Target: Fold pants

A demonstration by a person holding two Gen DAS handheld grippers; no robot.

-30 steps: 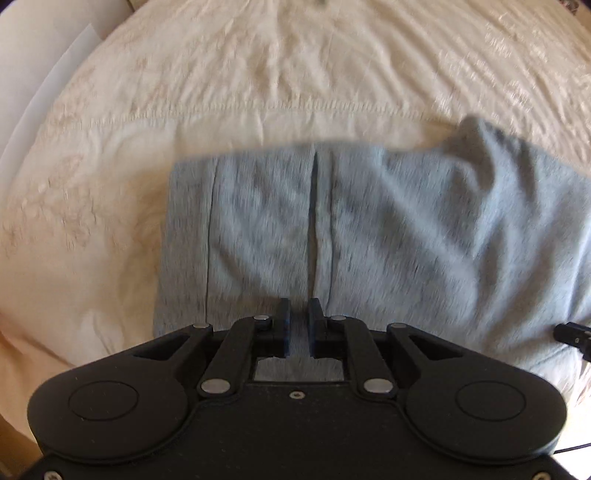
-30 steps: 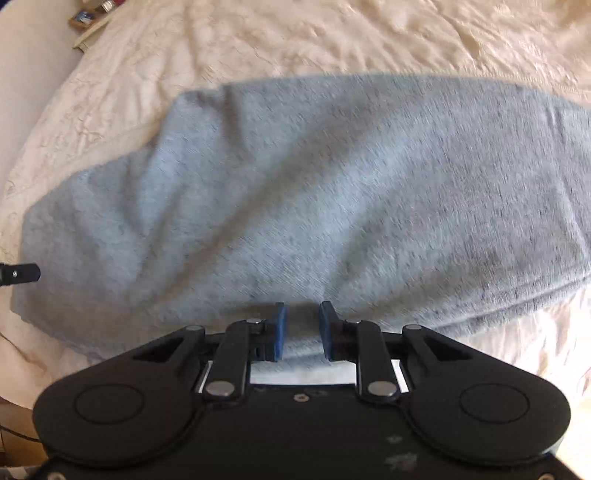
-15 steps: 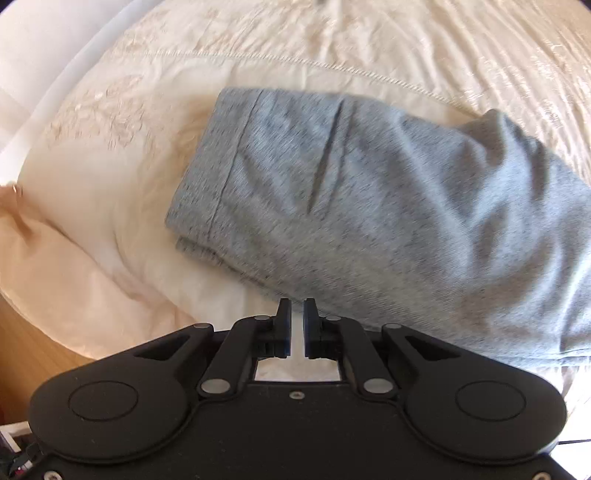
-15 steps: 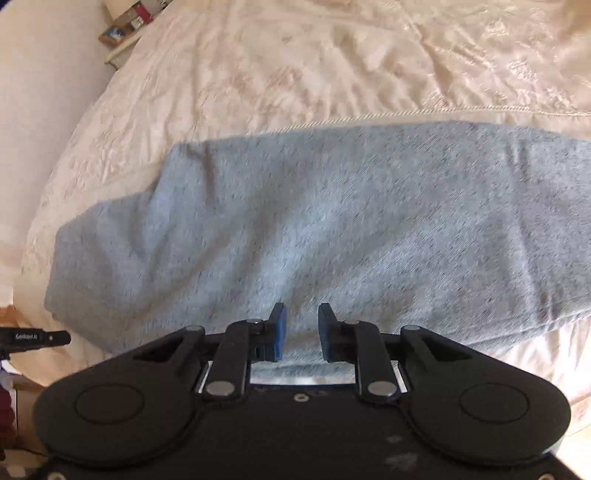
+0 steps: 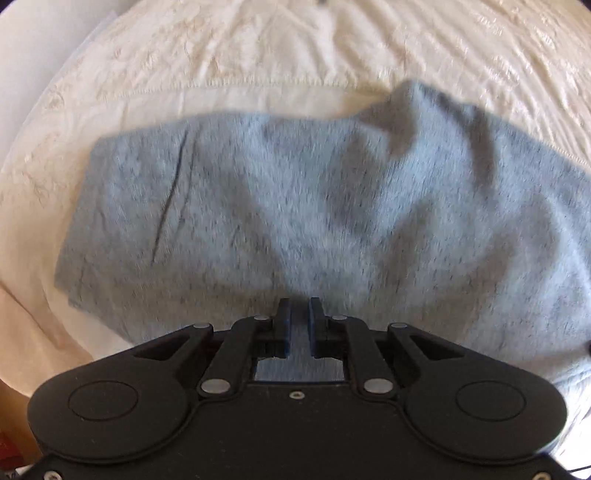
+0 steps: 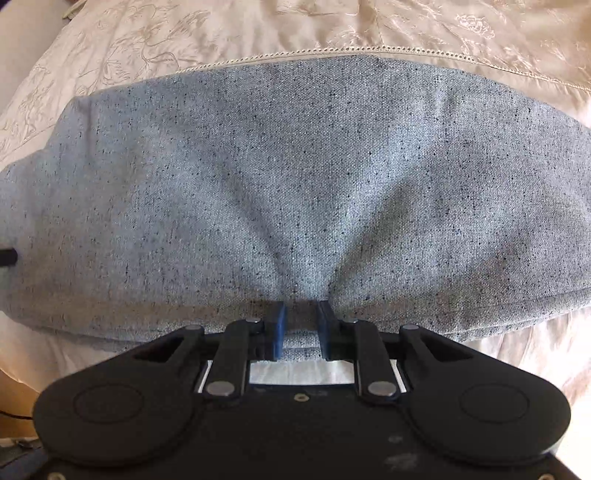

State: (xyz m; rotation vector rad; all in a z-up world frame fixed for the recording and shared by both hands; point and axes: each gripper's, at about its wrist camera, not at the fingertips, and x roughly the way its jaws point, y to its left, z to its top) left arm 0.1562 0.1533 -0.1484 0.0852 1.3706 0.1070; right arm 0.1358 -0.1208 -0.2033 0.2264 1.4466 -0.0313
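Grey speckled knit pants (image 6: 295, 177) lie folded across a cream embroidered bedspread (image 6: 332, 26), as seen from both of my wrist cameras. My right gripper (image 6: 300, 328) points down at the near edge of the cloth, its blue-padded fingers (image 6: 277, 328) pinching a small ridge of fabric that puckers into creases fanning away from the grip. My left gripper (image 5: 299, 325) hangs over the same garment (image 5: 295, 206), its jaws opening from a narrow gap; the blur hides whether they hold any cloth.
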